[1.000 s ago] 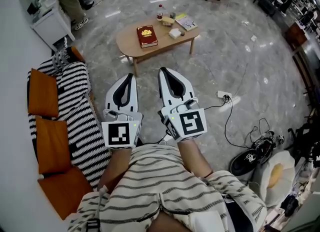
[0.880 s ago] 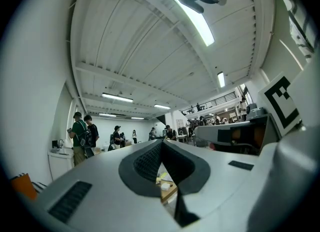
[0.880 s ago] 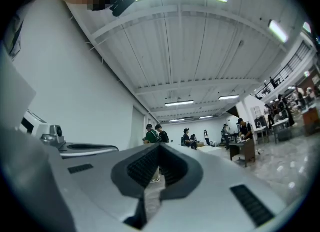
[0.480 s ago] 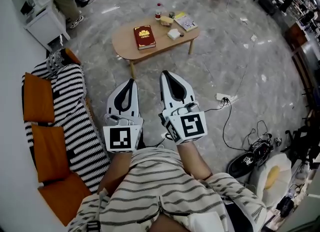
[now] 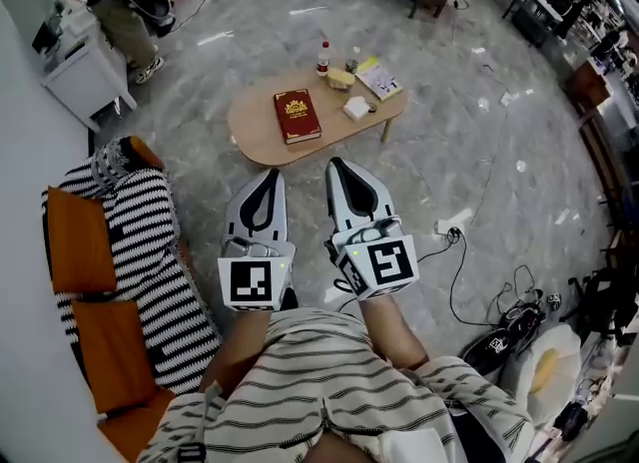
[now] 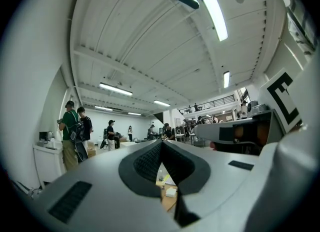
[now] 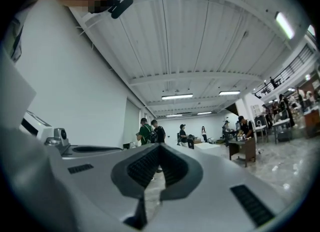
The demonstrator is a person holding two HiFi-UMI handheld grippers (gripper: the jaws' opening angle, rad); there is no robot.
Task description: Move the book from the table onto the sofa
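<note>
Now you stand closer to the table than a second ago. In the head view its near edge sits just beyond the tips of your left gripper and right gripper, where a wide stretch of floor lay between them before. The book, red with a gold mark on its cover, lies flat on the left half of the tabletop, apart from the small items clustered at the far right end. Both claws are fully closed, pads together with nothing between them, as each gripper view confirms. The sofa, striped with orange cushions, runs along your left side. So the approach looks nearly done and the pick not yet begun; you likely need to open a claw before reaching for the book.
</note>
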